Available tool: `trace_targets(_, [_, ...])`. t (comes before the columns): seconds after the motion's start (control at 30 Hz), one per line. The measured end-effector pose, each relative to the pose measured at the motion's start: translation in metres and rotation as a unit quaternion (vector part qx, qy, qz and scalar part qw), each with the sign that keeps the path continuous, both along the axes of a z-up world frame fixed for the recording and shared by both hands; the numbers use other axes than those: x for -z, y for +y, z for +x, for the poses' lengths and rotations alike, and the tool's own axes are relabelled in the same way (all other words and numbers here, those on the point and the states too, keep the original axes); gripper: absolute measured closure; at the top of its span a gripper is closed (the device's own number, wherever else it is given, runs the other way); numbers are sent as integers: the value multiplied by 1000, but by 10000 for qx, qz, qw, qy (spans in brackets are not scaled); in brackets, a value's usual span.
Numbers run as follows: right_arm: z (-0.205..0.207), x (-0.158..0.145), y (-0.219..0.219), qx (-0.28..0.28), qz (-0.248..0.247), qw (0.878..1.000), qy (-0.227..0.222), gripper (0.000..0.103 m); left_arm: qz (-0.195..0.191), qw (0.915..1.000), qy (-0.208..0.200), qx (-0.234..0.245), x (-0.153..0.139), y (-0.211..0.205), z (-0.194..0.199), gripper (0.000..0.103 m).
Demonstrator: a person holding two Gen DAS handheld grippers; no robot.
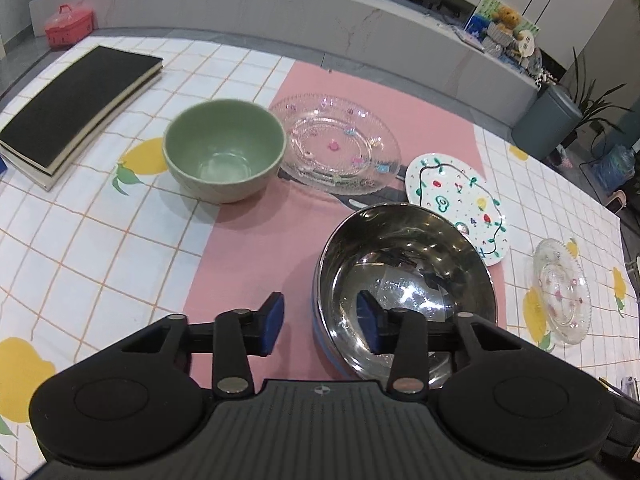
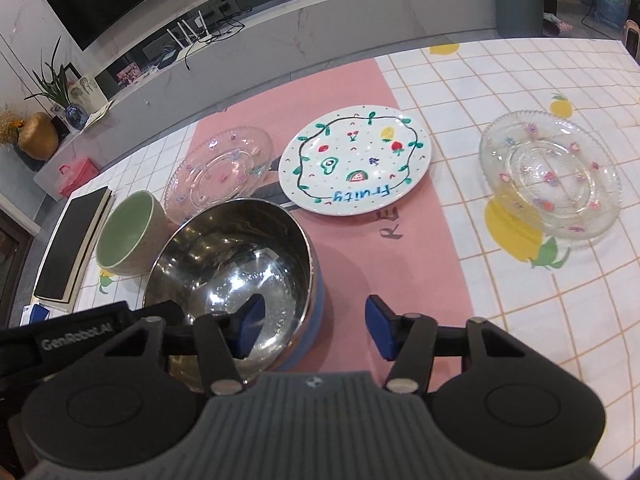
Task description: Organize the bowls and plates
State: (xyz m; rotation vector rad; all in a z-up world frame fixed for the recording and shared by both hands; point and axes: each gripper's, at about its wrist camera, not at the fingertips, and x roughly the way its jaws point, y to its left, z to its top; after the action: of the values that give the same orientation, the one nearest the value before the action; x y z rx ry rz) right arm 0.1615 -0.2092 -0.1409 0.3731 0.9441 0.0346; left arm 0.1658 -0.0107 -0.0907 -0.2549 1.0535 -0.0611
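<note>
A steel bowl (image 1: 404, 276) with a blue outer wall stands on the pink mat. My left gripper (image 1: 320, 326) is open and straddles its near-left rim, one pad inside the bowl and one outside, neither pressing. My right gripper (image 2: 315, 328) is open and straddles the opposite rim of the steel bowl (image 2: 232, 256) the same way. A green bowl (image 1: 224, 148) (image 2: 128, 232) sits to the left. Behind lie a large glass plate (image 1: 336, 144) (image 2: 220, 168) and a white painted plate (image 1: 456, 200) (image 2: 356, 160). A small glass dish (image 1: 562, 292) (image 2: 552, 172) sits to the right.
A black book (image 1: 76, 108) (image 2: 72, 240) lies at the table's left edge on the checked cloth with lemons. Beyond the table runs a grey bench with a red box (image 1: 68, 26) beside it. Bare cloth lies between the white plate and the small glass dish.
</note>
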Motion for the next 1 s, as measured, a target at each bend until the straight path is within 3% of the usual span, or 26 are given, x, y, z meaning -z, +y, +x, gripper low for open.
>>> trace_targets(0.3, [8, 5, 2, -73, 126, 9998, 133, 79, 32, 9997, 237, 21, 11, -5, 9, 89])
trace_targets(0.43, [9, 6, 4, -38, 39, 9999, 140, 87, 88, 9997, 249, 13, 12, -6, 9, 91])
trace_targets(0.7, [2, -3, 4, -47, 61, 10000, 49, 88, 202, 9998, 88, 17, 0, -8, 0, 93])
trace_targets(1.0, [-29, -38, 4, -100, 65, 9994, -317, 88, 118, 9996, -262, -64, -35, -3, -28, 93])
